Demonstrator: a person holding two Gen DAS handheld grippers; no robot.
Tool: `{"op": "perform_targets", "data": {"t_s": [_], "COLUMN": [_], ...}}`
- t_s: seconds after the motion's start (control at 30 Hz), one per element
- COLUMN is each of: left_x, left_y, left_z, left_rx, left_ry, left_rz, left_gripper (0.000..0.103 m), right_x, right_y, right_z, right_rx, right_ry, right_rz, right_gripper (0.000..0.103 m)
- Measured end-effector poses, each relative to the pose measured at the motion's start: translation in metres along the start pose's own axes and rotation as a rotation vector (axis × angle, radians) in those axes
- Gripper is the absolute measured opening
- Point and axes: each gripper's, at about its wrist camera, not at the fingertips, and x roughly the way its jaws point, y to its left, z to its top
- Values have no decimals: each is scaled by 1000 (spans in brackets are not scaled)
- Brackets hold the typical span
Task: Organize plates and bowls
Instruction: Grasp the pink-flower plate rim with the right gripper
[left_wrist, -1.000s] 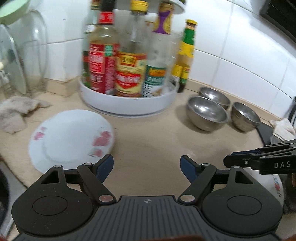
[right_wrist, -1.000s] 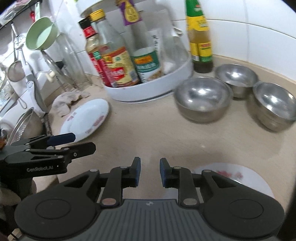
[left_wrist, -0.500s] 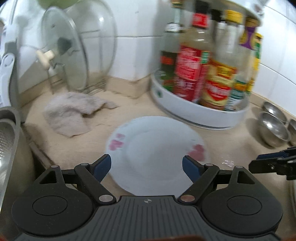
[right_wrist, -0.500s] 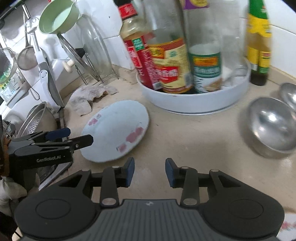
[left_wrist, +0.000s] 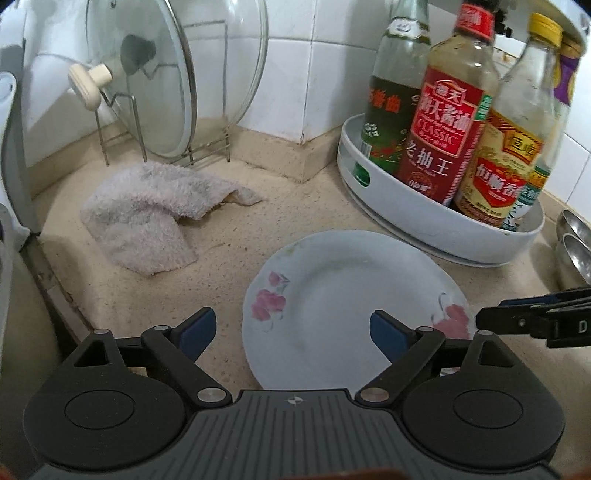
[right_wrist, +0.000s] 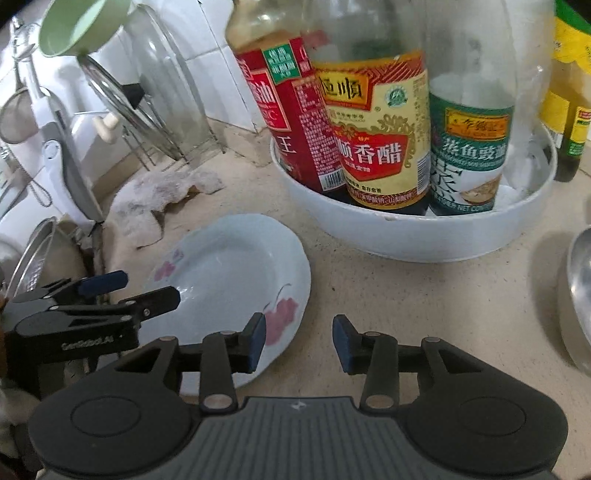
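Note:
A white plate with pink flowers lies flat on the beige counter; it also shows in the right wrist view. My left gripper is open and empty, low over the plate's near rim, its right finger above the plate and its left finger beside it. My right gripper is open and empty, just right of the plate's near edge, its left finger over the flower rim. Steel bowls stand at the far right; one bowl's edge shows in the right wrist view.
A white turntable tray of sauce bottles stands right behind the plate. A crumpled towel lies left, with glass lids in a wire rack behind it. The sink edge runs along the left.
Both grippers swung left from the steel bowls and came close to the flowered plate. The right gripper's jaws opened from nearly shut to wide.

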Motion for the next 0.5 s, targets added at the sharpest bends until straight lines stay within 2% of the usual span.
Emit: {"op": "perform_targets", "data": {"t_s": [0.5], "left_x": [35], "left_y": [-1], "left_z": [7], "left_rx": [-1], "left_ry": [61], "left_rz": [-38], "left_gripper": [93], "right_x": [36], "right_y": [6], "right_z": [15], "right_rx": [-6], "right_ry": [55], "right_rz": [57], "right_gripper": [39]}}
